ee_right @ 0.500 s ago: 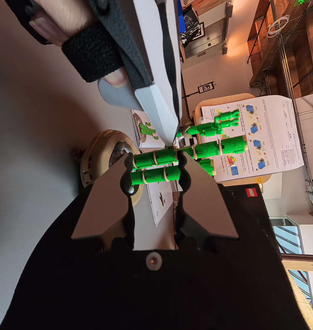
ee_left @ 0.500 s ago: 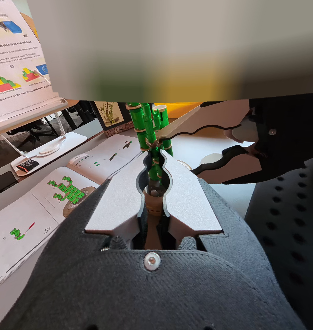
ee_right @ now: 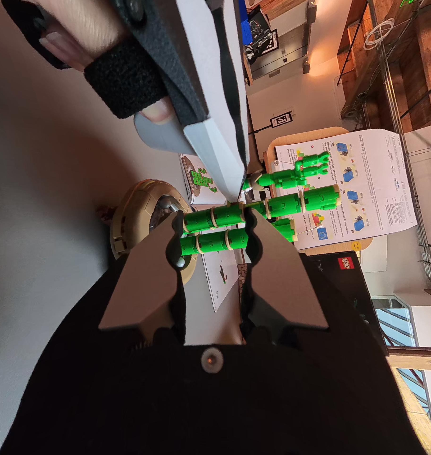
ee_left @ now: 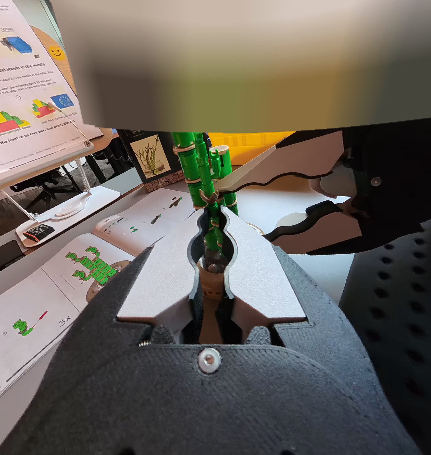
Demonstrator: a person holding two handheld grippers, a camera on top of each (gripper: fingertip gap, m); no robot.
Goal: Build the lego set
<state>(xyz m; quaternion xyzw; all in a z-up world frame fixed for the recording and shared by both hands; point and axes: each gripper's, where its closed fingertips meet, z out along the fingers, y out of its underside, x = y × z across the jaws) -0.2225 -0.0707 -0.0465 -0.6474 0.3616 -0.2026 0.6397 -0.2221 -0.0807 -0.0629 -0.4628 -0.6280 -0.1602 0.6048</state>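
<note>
Since half a second earlier, little had shifted. Our left gripper stayed narrowly clamped on the thin green segmented bamboo stalk at centre frame. Our right gripper stayed wide around two thicker green stalks, so we judged the seating unfinished.

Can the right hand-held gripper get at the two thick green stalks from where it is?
Probably yes. The right hand-held gripper is open with both thick green stalks lying across the gap between its fingers. The left hand-held gripper is closed on a thinner stalk and does not seem to block it.
</note>
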